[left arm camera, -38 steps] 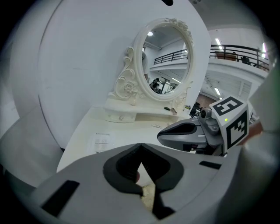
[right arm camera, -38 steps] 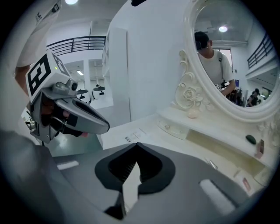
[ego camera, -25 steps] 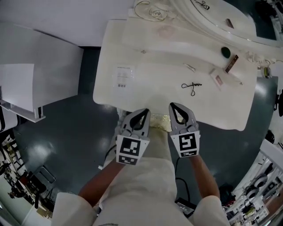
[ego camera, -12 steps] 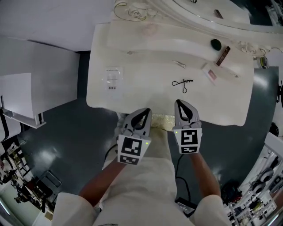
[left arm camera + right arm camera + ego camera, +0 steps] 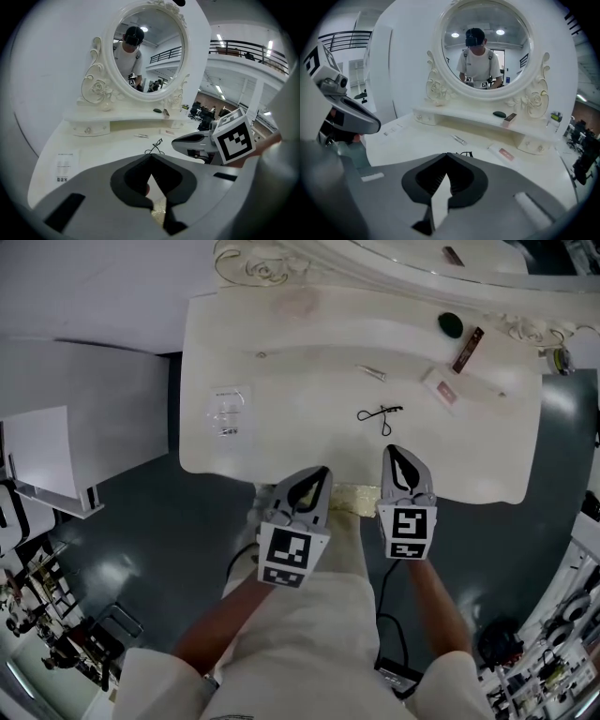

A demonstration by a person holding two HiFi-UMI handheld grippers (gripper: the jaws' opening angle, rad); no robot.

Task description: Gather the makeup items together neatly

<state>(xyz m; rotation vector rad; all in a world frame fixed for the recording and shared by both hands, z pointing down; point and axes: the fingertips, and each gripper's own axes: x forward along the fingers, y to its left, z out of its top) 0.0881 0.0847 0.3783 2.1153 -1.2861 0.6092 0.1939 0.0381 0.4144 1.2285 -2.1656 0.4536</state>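
Head view: left gripper (image 5: 321,474) & right gripper (image 5: 405,453) hover at white dressing table's (image 5: 300,432) near edge. Black wire eyelash curler (image 5: 379,414), silver tube (image 5: 371,373) and pink-white box (image 5: 441,387) lie scattered beyond. Left gripper view: jaws together, empty. Right gripper view: same; approach posture, I reckon.

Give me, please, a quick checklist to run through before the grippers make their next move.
Left gripper empty: ok, jaws together on nothing.
Right gripper empty: ok, jaws together on nothing.
Jaws open for a pick: not ok.
Items gathered: not ok; black looped item, silver tube and flat box lie apart on the table; oval compact and brown tube sit on the shelf.
Path to black looped item clear: ok.
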